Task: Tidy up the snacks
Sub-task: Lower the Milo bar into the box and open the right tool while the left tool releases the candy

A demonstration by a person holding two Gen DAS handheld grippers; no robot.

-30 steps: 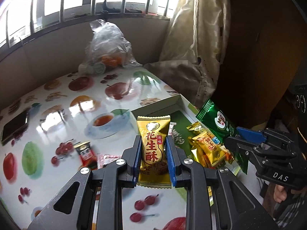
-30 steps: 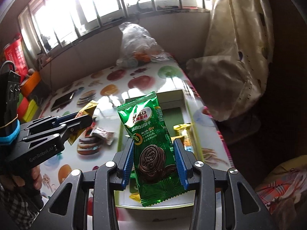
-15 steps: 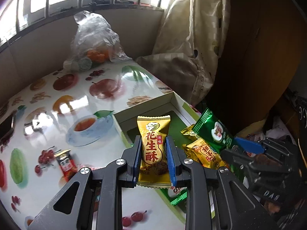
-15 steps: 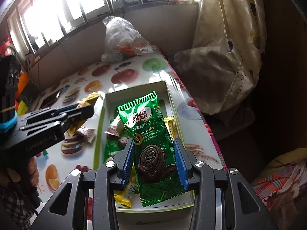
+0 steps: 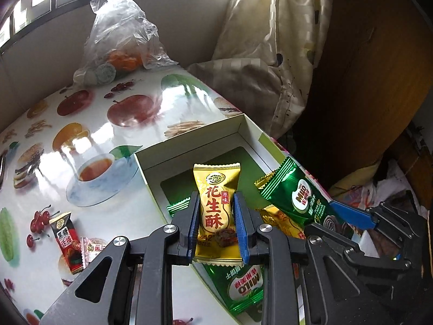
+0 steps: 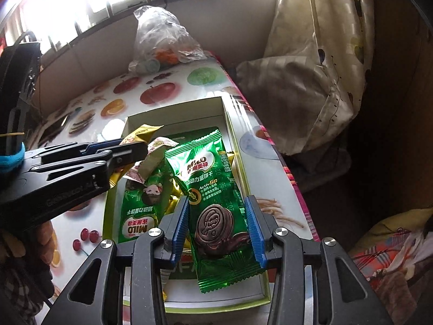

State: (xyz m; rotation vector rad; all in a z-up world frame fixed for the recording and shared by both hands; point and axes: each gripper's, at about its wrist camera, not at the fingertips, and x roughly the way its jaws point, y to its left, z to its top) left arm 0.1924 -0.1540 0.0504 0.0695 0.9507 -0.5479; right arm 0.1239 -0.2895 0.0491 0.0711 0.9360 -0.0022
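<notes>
While clamped upright, peanut candy (image 5: 216, 211) between left tool (image 5: 216, 230) pads

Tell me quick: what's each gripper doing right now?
Left gripper: shut on the gold peanut candy.
Right gripper: shut on the green Milo packet.

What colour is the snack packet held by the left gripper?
Golden yellow with red characters, seen best in the left wrist view: the peanut candy packet in the left gripper.

Far beyond the jaws, a crumpled clear plastic bag (image 5: 119, 35) (orange fruit and a green-lidded tub inside) sits at the far edge of the fruit-printed tablecloth (image 5: 89, 124). Right of the jaws, a cream curtain (image 5: 273, 54) hangs bunched beside dark wood panelling (image 5: 373, 67).
</notes>
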